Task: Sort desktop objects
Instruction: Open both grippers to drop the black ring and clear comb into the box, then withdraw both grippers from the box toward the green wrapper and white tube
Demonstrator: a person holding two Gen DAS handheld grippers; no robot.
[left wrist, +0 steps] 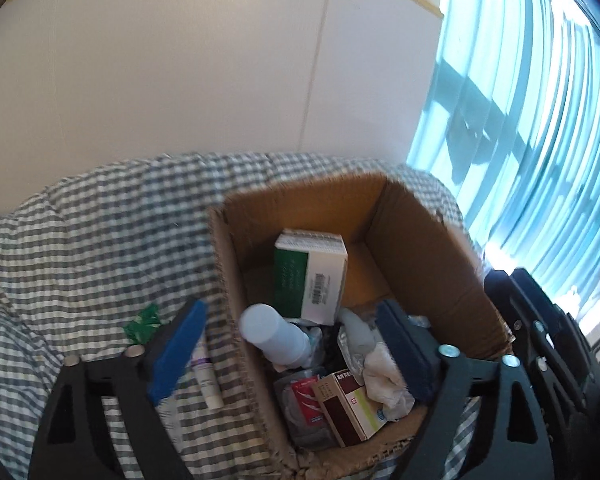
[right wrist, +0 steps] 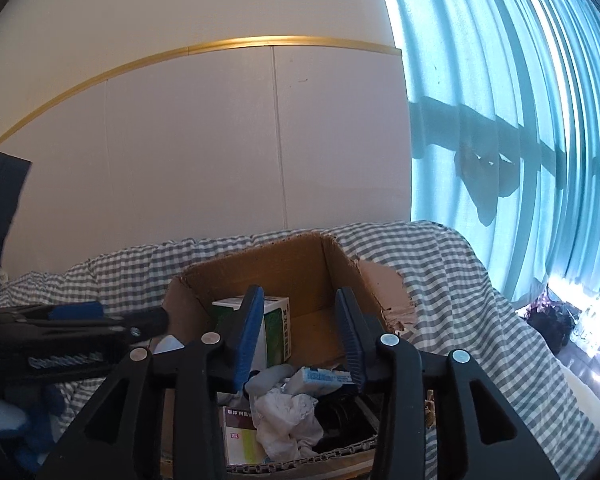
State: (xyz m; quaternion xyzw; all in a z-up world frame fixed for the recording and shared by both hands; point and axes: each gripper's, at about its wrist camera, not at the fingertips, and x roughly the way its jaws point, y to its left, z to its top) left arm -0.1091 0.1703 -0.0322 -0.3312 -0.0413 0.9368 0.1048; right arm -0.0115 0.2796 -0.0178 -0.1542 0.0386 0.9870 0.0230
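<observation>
Cardboard box [left wrist: 416,240] sits open-topped on the checked cloth [left wrist: 100,240], long axis running away from both cameras. A green-and-white carton [left wrist: 312,276] stands upright inside, a pale bottle [left wrist: 272,336] lying tilted before it. Left gripper [left wrist: 288,344] is spread wide, straddling the box's left wall. Right gripper [right wrist: 300,344], partly spread and empty, hovers over the contents.

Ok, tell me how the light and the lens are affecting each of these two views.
Left wrist view: the curtain is backlit, its edge by the cardboard box blown out white; slight motion blur; fisheye bends the wall seam. Right wrist view: sharper; window-bar shadows cross the same curtain; the gold trim bows into an arc.
</observation>
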